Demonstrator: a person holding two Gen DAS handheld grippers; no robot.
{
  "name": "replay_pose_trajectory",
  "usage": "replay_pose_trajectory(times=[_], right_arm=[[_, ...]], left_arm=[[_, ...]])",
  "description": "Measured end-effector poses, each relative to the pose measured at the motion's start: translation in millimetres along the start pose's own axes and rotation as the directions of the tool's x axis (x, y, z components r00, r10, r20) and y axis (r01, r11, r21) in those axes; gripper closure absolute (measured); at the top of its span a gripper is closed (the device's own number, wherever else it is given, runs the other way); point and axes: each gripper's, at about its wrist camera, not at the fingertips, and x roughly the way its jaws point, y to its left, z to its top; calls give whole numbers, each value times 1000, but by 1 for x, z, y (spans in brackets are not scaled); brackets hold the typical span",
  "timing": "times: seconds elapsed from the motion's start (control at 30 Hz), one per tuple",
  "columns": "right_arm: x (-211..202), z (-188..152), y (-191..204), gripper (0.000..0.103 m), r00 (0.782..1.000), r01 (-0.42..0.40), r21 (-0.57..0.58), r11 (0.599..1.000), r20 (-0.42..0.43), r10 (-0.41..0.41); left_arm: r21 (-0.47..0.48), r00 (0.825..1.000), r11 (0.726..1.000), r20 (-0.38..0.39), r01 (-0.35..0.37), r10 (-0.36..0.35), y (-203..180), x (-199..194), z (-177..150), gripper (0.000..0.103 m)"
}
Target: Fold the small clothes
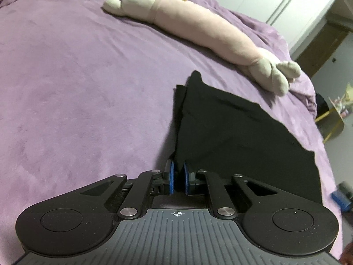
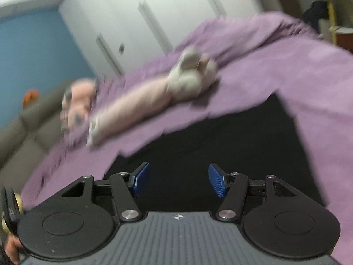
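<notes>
A black garment [image 1: 231, 132] lies partly folded on the purple bed cover [image 1: 77, 88], with one edge lifted. My left gripper [image 1: 178, 170] is shut on that lifted near corner, the cloth pinched between its blue pads. In the blurred right wrist view the same black garment [image 2: 220, 137] spreads below my right gripper [image 2: 178, 177]. Its blue pads [image 2: 217, 180] stand well apart with nothing between them, a little above the cloth.
A long pink plush toy [image 1: 198, 33] lies across the bed beyond the garment; the plush toy [image 2: 154, 95] also shows blurred in the right view. White wardrobe doors [image 2: 143, 22] stand behind the bed. The bed edge drops off at right [image 1: 320, 132].
</notes>
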Motion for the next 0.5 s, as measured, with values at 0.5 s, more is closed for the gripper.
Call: replay_pose_trajectory(times=[0.5], right_arm=[[73,-44,62,79,977,118,-129,985,-163,-138]], left_arm=[[-232,965,947,-83,222,-247,27,-1,-17,63]])
